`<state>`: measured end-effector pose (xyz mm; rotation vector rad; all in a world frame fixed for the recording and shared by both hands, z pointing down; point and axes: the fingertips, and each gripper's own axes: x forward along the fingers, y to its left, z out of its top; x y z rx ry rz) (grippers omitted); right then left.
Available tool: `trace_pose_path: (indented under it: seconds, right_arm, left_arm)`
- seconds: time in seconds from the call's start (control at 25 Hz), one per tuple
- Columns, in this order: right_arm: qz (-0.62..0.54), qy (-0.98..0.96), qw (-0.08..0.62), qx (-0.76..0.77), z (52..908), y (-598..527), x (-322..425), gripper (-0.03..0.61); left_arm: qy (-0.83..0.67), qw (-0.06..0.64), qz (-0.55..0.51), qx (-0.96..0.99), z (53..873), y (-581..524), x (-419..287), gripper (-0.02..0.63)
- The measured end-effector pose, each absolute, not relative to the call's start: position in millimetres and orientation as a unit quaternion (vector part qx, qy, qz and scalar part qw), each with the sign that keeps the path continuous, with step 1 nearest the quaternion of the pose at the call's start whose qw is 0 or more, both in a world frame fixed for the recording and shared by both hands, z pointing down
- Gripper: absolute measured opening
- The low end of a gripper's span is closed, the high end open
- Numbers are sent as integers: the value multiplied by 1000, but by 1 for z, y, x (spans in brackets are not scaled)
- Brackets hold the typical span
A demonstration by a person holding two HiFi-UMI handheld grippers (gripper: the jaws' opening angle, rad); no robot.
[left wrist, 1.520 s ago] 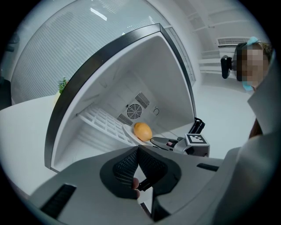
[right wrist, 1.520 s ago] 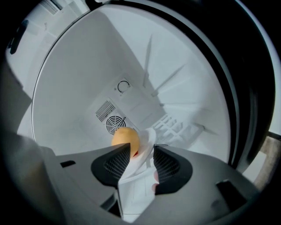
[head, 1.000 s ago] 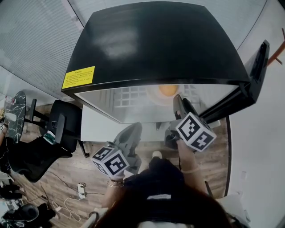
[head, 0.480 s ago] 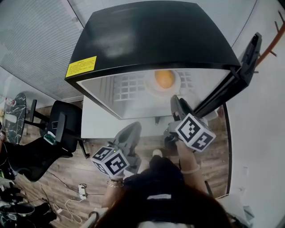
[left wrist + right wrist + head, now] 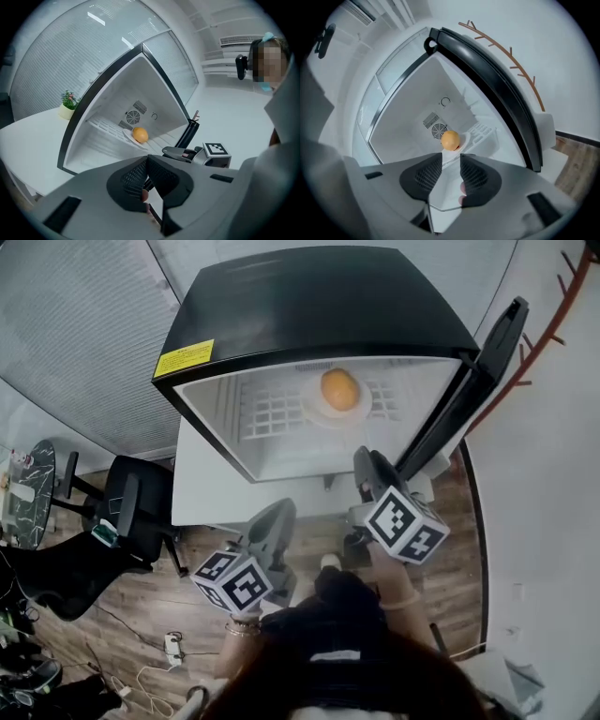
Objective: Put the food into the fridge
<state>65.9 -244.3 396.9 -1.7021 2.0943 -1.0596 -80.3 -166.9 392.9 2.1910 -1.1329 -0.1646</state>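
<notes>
The black fridge (image 5: 319, 306) stands with its door (image 5: 473, 381) swung wide to the right. Inside, an orange (image 5: 339, 389) rests on a white plate (image 5: 312, 412) on the wire shelf. In both gripper views the orange (image 5: 139, 135) (image 5: 450, 140) sits ahead of the jaws, in front of the fan grille. My right gripper (image 5: 451, 161) hangs just outside the fridge opening, below the orange; its jaws are closing with nothing between them. My left gripper (image 5: 145, 159) is lower and to the left, its jaws meeting at the tips with nothing held.
A black office chair (image 5: 131, 512) stands left of the fridge on the wooden floor, with cables (image 5: 169, 643) nearby. A brown coat rack (image 5: 506, 51) rises behind the door. A small potted plant (image 5: 69, 104) sits on a white surface at the left.
The right gripper has drawn back from the orange and out of the fridge. More of the lit interior shows. The left gripper has hardly moved.
</notes>
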Motion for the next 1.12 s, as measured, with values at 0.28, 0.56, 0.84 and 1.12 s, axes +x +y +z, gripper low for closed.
trace_pose_path:
  seconds: [0.28,0.56,0.84,1.12]
  right_arm:
    - [-347,728,120,-579,387,-209,56,86]
    - [-334,736,118,-577,381,-168,43,71]
    - [-322,739,115,-581,377,-125,33,3]
    - [-308,750,109,-575,372,-82,21,-2]
  left_arm:
    - [-425,324,-67,843,388,-138,-84,-9]
    - [-420,315,-68,848,385,-101,-91,-9]
    - [-415,309,-72,853,382,-62,-100,-9]
    - [-412,293,-64,861,381,-20,-104,-9]
